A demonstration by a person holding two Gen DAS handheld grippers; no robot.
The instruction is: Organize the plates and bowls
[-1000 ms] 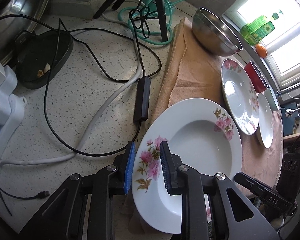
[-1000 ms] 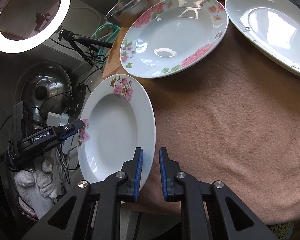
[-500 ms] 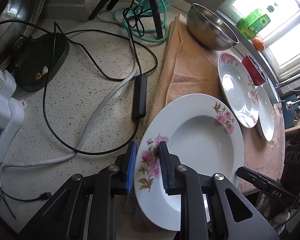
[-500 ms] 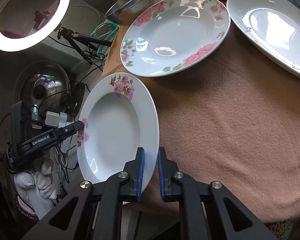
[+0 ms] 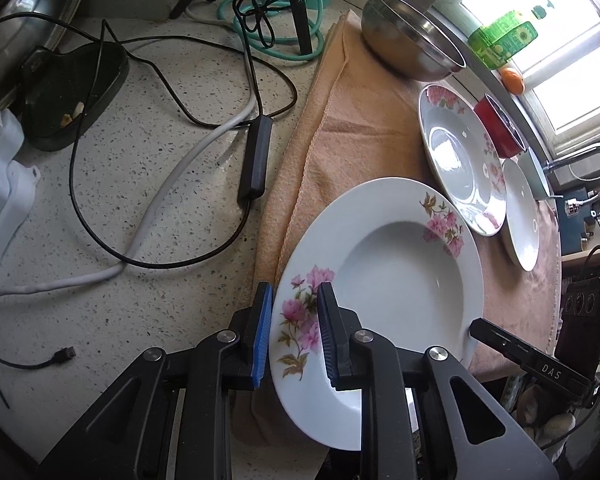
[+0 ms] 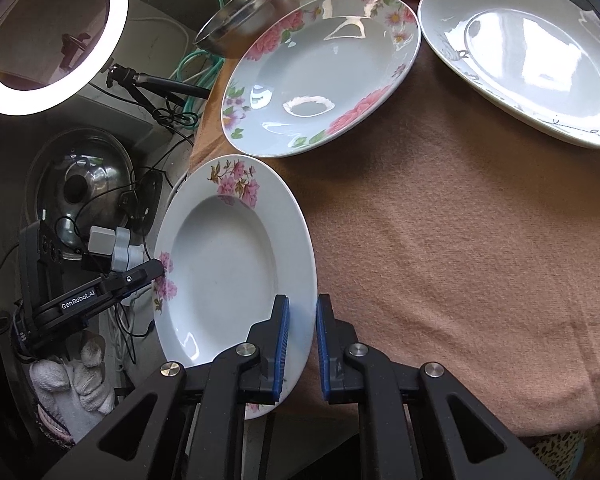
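White porcelain with pink flower sprays on its rim, the deep round plate [image 5: 400,280] is held between both grippers, tilted over the edge of the peach-brown cloth [image 5: 352,120] that covers part of the speckled stone worktop [image 5: 148,184].

The left wrist view alone shows the bare worktop with its black and white cables [image 5: 172,168], the white power strip [image 5: 0,184], a dark oval dish [image 5: 72,92], the bright window [image 5: 548,56] with a green bottle [image 5: 504,36] and an orange fruit [image 5: 513,80] on the sill, and a chrome tap [image 5: 580,156]. The right wrist view alone shows a lit white ring light [image 6: 48,36] on a black tripod, a round steel pot lid [image 6: 76,184], and a white knitted glove [image 6: 76,376] beneath the left gripper's body.

Both views share the steel bowl [image 5: 412,44], the second plate with large pink roses [image 6: 320,80], the plain white plate [image 6: 532,60] and the red bowl [image 5: 498,128], all resting on the cloth farther away.

The left gripper [image 5: 292,332] is clenched on the plate's flowered rim, 1 blue pad under it and 1 over it, with only the rim's thickness between them. The right gripper [image 6: 300,348] is pinched nearly closed on the opposite rim, its 2 blue pads on either face of the porcelain.
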